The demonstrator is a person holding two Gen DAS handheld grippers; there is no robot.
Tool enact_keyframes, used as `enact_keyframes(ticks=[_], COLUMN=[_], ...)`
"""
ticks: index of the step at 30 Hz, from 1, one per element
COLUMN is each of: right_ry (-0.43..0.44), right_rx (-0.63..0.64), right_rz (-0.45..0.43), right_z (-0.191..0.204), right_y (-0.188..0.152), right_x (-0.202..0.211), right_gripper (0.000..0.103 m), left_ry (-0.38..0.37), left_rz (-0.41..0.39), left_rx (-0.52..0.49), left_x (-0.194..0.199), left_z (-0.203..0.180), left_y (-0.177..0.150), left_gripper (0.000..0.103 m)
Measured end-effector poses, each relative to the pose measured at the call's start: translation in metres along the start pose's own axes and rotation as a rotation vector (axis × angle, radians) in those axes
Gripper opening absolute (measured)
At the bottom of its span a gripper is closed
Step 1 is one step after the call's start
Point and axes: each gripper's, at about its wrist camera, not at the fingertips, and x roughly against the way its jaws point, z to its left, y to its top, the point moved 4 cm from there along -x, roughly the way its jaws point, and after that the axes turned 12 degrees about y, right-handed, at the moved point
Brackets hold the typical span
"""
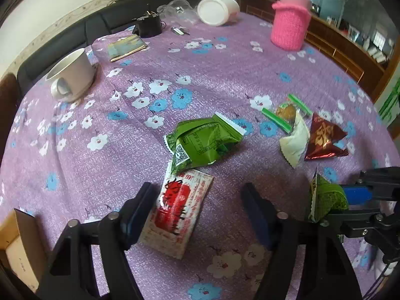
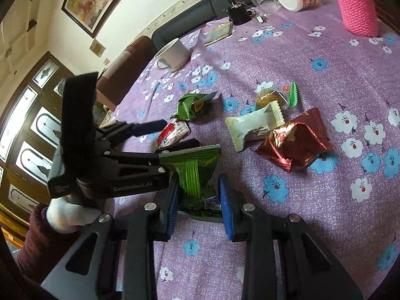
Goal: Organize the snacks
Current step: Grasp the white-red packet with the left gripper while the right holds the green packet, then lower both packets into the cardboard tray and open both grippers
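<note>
A red-and-white snack packet [image 1: 180, 210] lies flat on the purple flowered tablecloth [image 1: 225, 75]. My left gripper [image 1: 197, 200] stands open around it: the left pad touches the packet's edge and the right pad is apart. In the right wrist view the left gripper [image 2: 181, 132] straddles that same packet [image 2: 172, 132]. My right gripper [image 2: 199, 206] is shut on a green snack packet [image 2: 197, 175], held above the cloth; it also shows at the right edge of the left wrist view [image 1: 325, 197]. A second green packet [image 1: 205, 142] lies crumpled just beyond the red-and-white one.
To the right lie a clear-wrapped cake [image 1: 287, 112], a cream packet [image 1: 295, 140] and a dark red foil packet [image 1: 325, 137]. A white mug [image 1: 72, 75], a pink knitted jar [image 1: 291, 25] and a tipped white tub [image 1: 217, 10] stand farther back. A cardboard box [image 1: 15, 245] sits at the near left.
</note>
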Motion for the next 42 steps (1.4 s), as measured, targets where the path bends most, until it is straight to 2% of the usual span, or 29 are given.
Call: enact_keyframes(ticks=[1, 3, 13, 18, 22, 27, 32, 36, 39, 42], right_ry=[-0.001, 0.004, -0.002, 0.023, 0.033, 0.018, -0.021, -0.035, -0.004, 0.015], right_rx=[0.002, 0.006, 0.058, 0.075, 0.079, 0.098, 0.142, 0.192, 0.223, 0.278], right_rz=[-0.002, 0.000, -0.005, -0.018, -0.027, -0.029, -0.036, -0.024, 0.019, 0.069], right_z=[0.001, 0.002, 0.009, 0.013, 0.013, 0.015, 0.023, 0.051, 0.082, 0.118], right_y=[0.000, 0.000, 0.000, 0.001, 0.001, -0.002, -0.006, -0.008, -0.011, -0.010], right_x=[0.000, 0.000, -0.003, -0.002, -0.002, -0.004, -0.007, -0.010, -0.024, -0.049], right_gripper=[0.032, 0.032, 0.032, 0.032, 0.032, 0.032, 0.032, 0.032, 0.032, 0.032], left_ry=[-0.003, -0.005, 0.029, 0.005, 0.003, 0.054, 0.100, 0.146, 0.167, 0.157], left_rz=[-0.005, -0.005, -0.019, -0.065, -0.109, -0.159, -0.165, -0.145, -0.127, -0.108], left_rx=[-0.005, 0.002, 0.090, 0.179, 0.265, 0.382, 0.507, 0.577, 0.617, 0.661], left_x=[0.002, 0.006, 0.024, 0.062, 0.099, 0.140, 0.155, 0.154, 0.149, 0.139], left_z=[-0.001, -0.001, 0.005, 0.020, 0.045, 0.095, 0.146, 0.177, 0.194, 0.205], left_y=[-0.001, -0.002, -0.020, -0.041, -0.067, -0.108, -0.151, -0.179, -0.195, -0.207], left_gripper=[0.058, 0.030, 0.030, 0.030, 0.030, 0.031, 0.031, 0.031, 0.031, 0.031])
